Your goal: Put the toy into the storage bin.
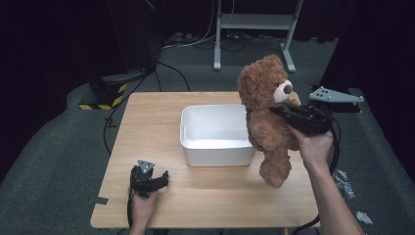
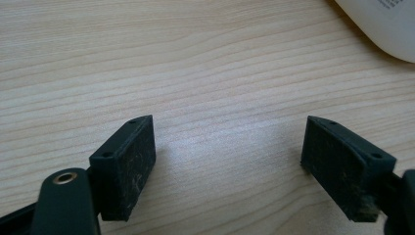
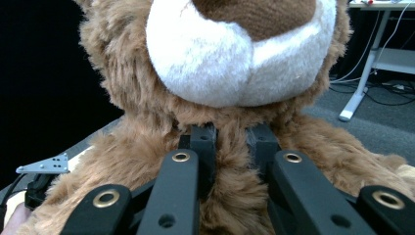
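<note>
Pinching a tuft of chest fur just under the muzzle, the right gripper (image 1: 276, 110) holds the teddy bear (image 1: 266, 117) up off the table (image 1: 205, 196), its legs dangling beside the white tub (image 1: 215, 134). The left gripper (image 1: 164, 177) rests on the wood nearer the person, jaws spread wide with nothing between them.

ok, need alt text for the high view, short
The right gripper is shut on the chest of a brown teddy bear, holding it up over the right edge of a wooden table, beside an empty white bin. The left gripper rests open on the table near the front left corner, holding nothing.
</note>
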A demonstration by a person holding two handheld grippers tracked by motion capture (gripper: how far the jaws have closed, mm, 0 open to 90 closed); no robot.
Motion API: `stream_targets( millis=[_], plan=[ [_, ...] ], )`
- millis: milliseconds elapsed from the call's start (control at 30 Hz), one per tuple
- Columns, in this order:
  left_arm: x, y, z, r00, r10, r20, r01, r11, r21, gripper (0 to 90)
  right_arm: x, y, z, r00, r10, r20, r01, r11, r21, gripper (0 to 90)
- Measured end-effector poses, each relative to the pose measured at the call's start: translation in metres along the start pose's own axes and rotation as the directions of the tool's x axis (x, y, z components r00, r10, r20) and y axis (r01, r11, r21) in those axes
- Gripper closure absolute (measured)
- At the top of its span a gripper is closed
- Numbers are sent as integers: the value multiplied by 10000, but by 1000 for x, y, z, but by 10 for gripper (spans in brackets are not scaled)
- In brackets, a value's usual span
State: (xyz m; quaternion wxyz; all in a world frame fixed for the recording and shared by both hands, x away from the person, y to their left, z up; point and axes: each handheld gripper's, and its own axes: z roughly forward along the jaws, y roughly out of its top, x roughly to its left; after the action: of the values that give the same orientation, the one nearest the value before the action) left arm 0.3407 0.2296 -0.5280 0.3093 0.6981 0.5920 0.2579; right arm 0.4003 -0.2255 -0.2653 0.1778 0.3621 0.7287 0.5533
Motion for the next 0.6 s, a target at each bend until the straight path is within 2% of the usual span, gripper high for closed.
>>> stream_targets(
  millis=[600],
  plan=[
    [0, 0, 0, 10000, -1, 4, 1, 10000, -3, 204, 8, 10, 19, 9994, -56, -349, 57, 10000, 28, 786]
  ],
)
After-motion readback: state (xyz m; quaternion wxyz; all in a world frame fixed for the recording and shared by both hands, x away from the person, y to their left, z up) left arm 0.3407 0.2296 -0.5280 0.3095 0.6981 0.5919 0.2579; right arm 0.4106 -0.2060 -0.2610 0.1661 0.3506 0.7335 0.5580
